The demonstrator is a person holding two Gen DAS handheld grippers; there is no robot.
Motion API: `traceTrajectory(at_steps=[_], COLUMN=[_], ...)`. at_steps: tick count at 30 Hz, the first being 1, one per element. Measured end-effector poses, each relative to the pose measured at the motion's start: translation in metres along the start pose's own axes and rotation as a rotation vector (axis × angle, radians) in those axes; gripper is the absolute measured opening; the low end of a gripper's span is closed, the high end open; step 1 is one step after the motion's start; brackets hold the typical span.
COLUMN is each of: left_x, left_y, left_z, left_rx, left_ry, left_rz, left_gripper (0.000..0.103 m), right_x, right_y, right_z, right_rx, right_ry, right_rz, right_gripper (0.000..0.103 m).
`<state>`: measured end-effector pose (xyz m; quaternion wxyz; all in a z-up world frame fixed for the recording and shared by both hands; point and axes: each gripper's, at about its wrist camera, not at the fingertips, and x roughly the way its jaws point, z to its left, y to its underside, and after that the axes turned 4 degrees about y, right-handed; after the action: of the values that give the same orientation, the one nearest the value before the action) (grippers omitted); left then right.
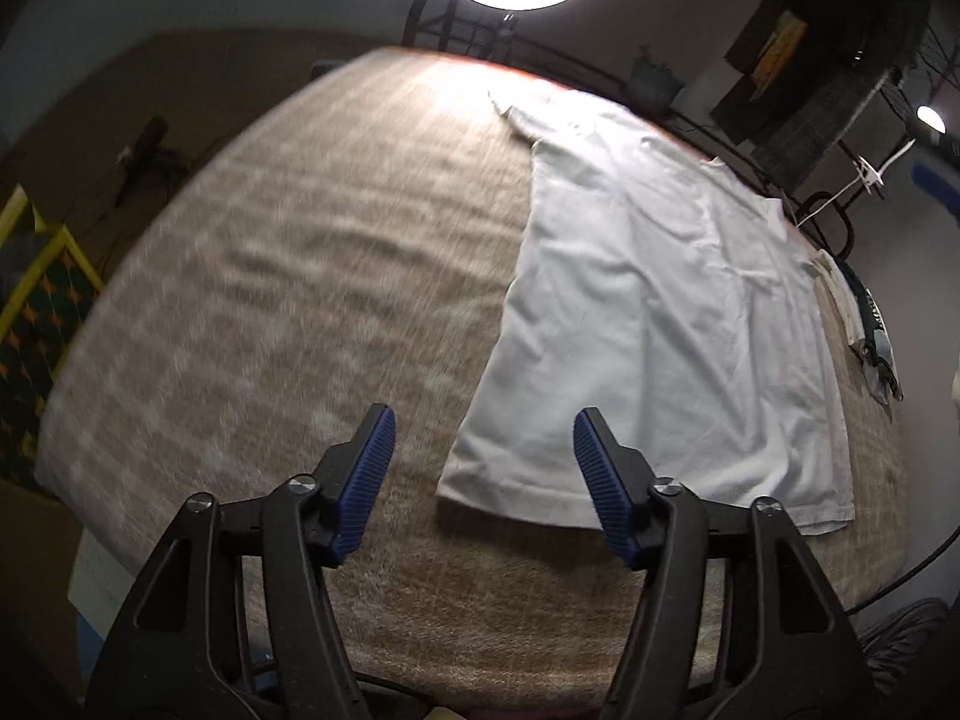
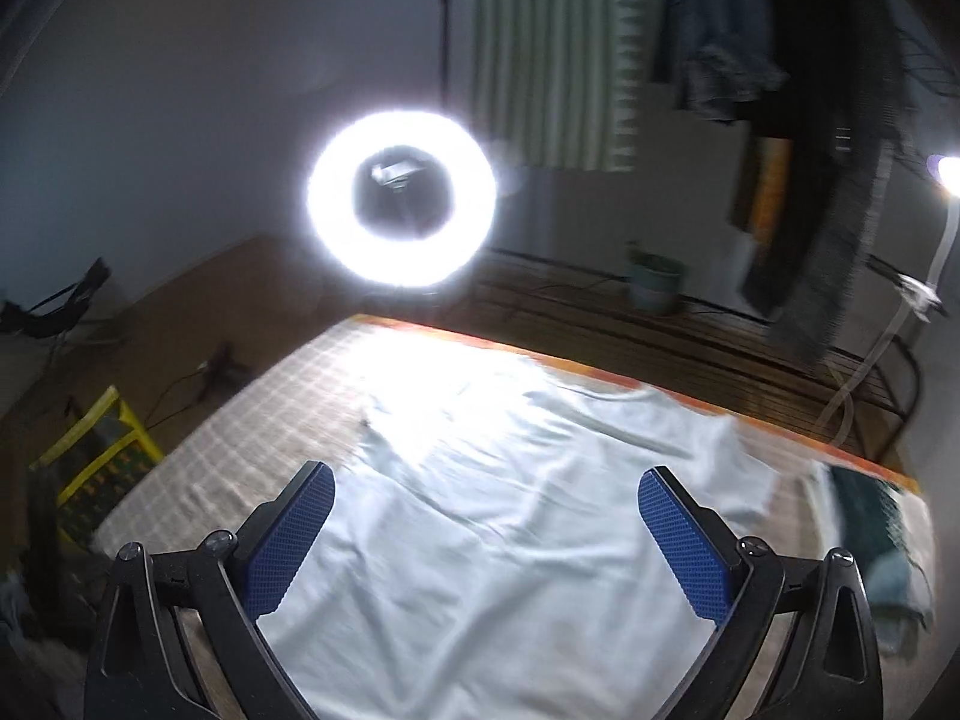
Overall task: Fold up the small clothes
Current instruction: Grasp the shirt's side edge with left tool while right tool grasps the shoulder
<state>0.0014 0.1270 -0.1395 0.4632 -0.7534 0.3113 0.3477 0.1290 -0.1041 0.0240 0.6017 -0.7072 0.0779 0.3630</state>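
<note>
A white T-shirt [image 1: 654, 312] lies spread flat on the right half of a table covered with a beige checked cloth [image 1: 288, 300]. Its hem is toward me and a sleeve points to the far edge. My left gripper [image 1: 483, 429] is open and empty, hovering above the shirt's near left hem corner. In the right wrist view the same shirt [image 2: 492, 540] fills the lower middle. My right gripper [image 2: 486, 489] is open and empty, held over the shirt's body.
A bright ring light [image 2: 401, 199] stands behind the table's far edge. Folded dark and light clothes [image 1: 870, 330] lie at the table's right edge, also in the right wrist view [image 2: 870, 522]. A green pot [image 2: 654, 282] sits on a slatted bench behind.
</note>
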Motion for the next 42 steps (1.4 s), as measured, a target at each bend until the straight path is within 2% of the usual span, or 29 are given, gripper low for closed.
traceTrajectory(at_steps=[9,11,12,15,17,18,19,21,29,33,36,38,41,42], left_x=[0.022,0.029,0.032,0.031,0.034,0.037,0.039,0.040,0.026,0.023,0.020,0.021,0.021,0.020], left_y=[0.011,0.016,0.018,0.018,0.016,0.015,0.014,0.014,0.006,0.004,0.004,0.003,0.002,0.004], left_z=[0.009,0.015,0.018,0.022,0.021,0.020,0.020,0.018,0.020,0.021,0.022,0.021,0.019,0.019], left_rx=[-0.074,-0.117,-0.149,-0.189,-0.197,-0.202,-0.210,-0.213,-0.257,-0.253,-0.252,-0.247,-0.234,-0.235], left_ry=[0.008,0.020,0.036,0.054,0.073,0.087,0.102,0.116,0.193,0.189,0.188,0.181,0.172,0.168], left_rz=[0.046,0.056,0.069,0.035,0.034,0.045,0.050,0.050,-0.003,-0.018,-0.022,-0.028,-0.032,-0.033], left_gripper=[0.059,0.055,0.049,0.047,0.030,0.017,0.011,0.005,0.002,0.002,0.001,0.001,0.001,0.001], right_x=[0.099,0.121,0.136,0.174,0.194,0.210,0.226,0.252,0.340,0.371,0.390,0.398,0.403,0.402], right_y=[-0.052,-0.061,-0.066,-0.074,-0.076,-0.077,-0.077,-0.076,-0.071,-0.072,-0.069,-0.067,-0.062,-0.061], right_z=[0.046,0.052,0.058,0.071,0.082,0.089,0.096,0.110,0.140,0.143,0.143,0.147,0.156,0.158], right_rx=[-0.012,-0.001,0.004,0.007,0.003,-0.002,-0.008,-0.021,-0.061,-0.031,-0.010,-0.017,-0.085,-0.116], right_ry=[-0.127,-0.132,-0.133,-0.139,-0.141,-0.145,-0.152,-0.161,-0.127,-0.118,-0.120,-0.114,-0.089,-0.073], right_rz=[0.134,0.156,0.172,0.213,0.240,0.261,0.287,0.330,0.437,0.462,0.489,0.503,0.511,0.503], right_gripper=[0.087,0.087,0.087,0.087,0.084,0.082,0.081,0.077,0.061,0.055,0.044,0.042,0.038,0.031])
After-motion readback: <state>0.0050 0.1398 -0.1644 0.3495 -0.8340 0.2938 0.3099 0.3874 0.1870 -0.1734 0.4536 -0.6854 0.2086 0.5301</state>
